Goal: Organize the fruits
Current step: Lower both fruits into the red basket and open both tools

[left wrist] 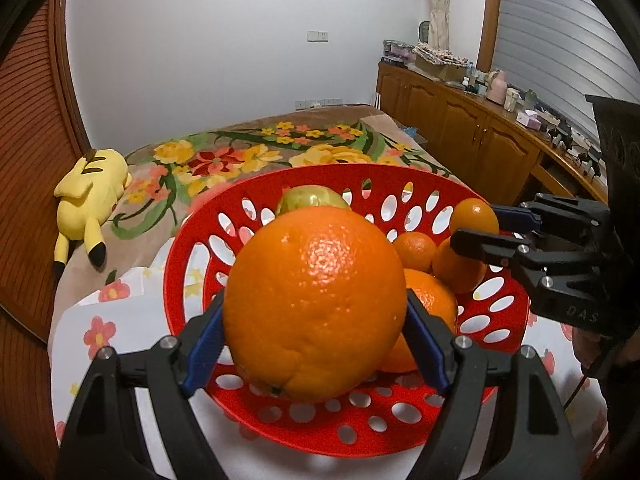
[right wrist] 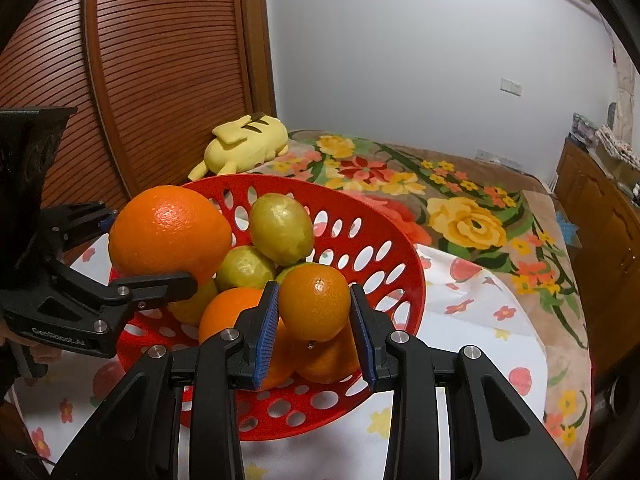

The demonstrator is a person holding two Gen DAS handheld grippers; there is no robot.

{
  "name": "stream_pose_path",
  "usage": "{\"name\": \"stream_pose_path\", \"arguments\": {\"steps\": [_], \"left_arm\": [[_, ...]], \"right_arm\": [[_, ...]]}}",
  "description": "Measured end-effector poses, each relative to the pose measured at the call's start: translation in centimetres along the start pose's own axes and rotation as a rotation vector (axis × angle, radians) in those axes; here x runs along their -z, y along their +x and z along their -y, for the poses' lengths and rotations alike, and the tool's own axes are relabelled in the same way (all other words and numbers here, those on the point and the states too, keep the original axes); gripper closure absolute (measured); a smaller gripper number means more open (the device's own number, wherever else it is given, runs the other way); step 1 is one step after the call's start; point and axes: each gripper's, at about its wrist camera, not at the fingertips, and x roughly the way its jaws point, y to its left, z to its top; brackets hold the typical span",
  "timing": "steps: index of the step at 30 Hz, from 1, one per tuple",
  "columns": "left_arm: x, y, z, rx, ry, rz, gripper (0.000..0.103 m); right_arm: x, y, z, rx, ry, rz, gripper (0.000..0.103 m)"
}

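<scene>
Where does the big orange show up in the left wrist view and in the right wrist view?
Left wrist view: the big orange fills the centre, held between the left claw pads over the red basket.
Right wrist view: the big orange sits upper left, above the basket's left rim, with the left claw on it.
Shared landmark: the yellow plush toy on the bed beyond the basket.

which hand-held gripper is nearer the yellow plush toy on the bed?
Left. The left hand-held gripper, holding the big orange, is over the side of the red basket nearest the yellow plush toy; the right hand-held gripper is over the opposite side.
</scene>
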Motion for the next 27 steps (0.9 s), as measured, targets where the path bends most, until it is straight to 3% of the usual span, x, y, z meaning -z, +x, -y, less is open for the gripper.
{"name": "stream_pose_path", "arguments": {"steps": [15,27], "left_arm": [[-0.4,-0.6,-0.7,0.034,-0.007,-0.078,0.022],[-0.6,-0.9,-0.9,0.010,-0.025,-0.058,0.021]], "right_arm": [[0.2,0.3,0.3,-0.001,0.006,0.000,0.069],[0.2,0.6,-0.1,-0.001,0.004,-0.006,0.068]]}}
